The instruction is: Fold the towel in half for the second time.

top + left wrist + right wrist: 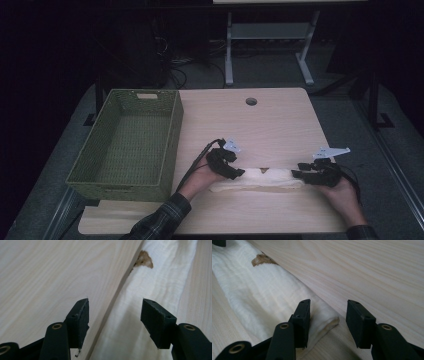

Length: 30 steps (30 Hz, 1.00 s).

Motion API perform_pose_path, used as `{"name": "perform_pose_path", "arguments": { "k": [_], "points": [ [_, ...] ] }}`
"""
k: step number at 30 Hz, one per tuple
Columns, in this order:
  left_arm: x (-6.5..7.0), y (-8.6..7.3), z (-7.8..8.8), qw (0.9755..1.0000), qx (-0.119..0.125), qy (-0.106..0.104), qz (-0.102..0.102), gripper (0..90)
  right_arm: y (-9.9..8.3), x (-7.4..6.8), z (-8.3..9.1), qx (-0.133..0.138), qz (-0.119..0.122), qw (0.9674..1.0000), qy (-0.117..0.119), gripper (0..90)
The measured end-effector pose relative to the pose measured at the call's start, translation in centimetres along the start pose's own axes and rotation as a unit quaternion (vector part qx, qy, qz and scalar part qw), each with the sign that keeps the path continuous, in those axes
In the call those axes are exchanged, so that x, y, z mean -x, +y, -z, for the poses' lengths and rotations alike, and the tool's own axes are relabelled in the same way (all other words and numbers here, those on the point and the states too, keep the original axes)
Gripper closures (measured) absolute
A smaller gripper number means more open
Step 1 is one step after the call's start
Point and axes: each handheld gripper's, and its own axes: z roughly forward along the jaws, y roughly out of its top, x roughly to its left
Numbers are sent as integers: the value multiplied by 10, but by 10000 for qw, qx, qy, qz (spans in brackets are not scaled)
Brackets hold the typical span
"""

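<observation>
In the lower middle, the left gripper (239, 172) and right gripper (296, 174), jaws wide, sit at the rolled cloth's (267, 179) ends, likely ready to pinch it next.

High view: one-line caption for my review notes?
Two hand-held grippers, left and right, open at either end of a folded white cloth beside an empty green basket.

Table (280, 120): pale wood grain, smooth and matt. Rolled cloth (260, 179): cream, soft, finely ribbed weave, one brown patch. Basket (172, 135): green woven plastic. Gripper jaws looked matt black plastic.
</observation>
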Motion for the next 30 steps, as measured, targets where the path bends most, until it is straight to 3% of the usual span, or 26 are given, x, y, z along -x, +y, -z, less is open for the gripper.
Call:
{"name": "perform_pose_path", "arguments": {
  "k": [6,10,11,12,15,22,25,30],
  "points": [
    [3,-3,-11,9996,-246,-42,-144,403,-1,-3,0,-1,140,9999,-10,605],
    [5,-4,-12,9997,-200,-55,-113,434,-1,-3,0,-20,144,9999,44,648],
    [5,-4,-11,9994,-267,-80,-203,455,-1,-3,0,-15,163,9998,62,660],
    [7,-4,-11,9997,-207,-99,-119,479,-1,-3,0,-16,158,9998,80,674],
    [9,-3,-10,9992,-295,-164,-203,570,-1,-3,-1,-8,123,9998,174,731],
    [11,-2,-10,9984,-336,-433,-154,799,0,-5,-1,-67,99,9996,272,810],
    [12,-1,-10,9982,-377,-418,-210,832,0,-6,0,-80,102,9996,249,818],
    [9,0,-4,9986,-255,-469,-66,842,2,-7,0,-83,245,9996,82,828]
  ]
}}
